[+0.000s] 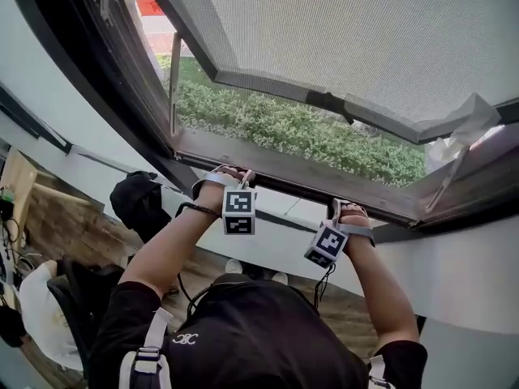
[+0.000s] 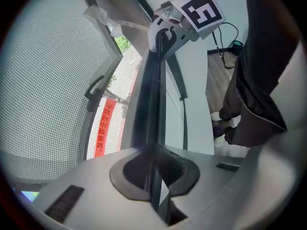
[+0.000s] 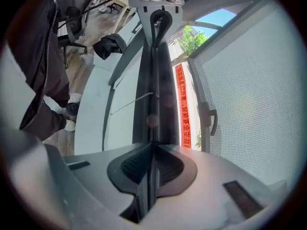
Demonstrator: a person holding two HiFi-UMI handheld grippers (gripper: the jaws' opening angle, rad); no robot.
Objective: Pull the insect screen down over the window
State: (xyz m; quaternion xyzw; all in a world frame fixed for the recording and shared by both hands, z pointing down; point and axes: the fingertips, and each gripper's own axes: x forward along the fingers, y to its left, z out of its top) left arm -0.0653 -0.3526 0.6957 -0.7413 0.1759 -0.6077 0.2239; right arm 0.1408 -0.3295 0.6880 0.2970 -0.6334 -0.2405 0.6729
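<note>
Between left gripper (image 2: 153, 178) jaws: thin dark rail (image 2: 148, 109), clamped, jaws nearly together. Right gripper (image 3: 149, 176), further along same rail: clamped likewise. Beyond both: insect screen (image 1: 365, 39), meshed.

On my feed I see a black short-sleeved shirt (image 1: 268, 331), pale shoulder straps (image 1: 151, 343) and a black wristband (image 1: 199, 210). The left gripper (image 1: 233, 172) and right gripper (image 1: 346, 208) each carry a white cube (image 1: 239, 211) with black square markers.
</note>
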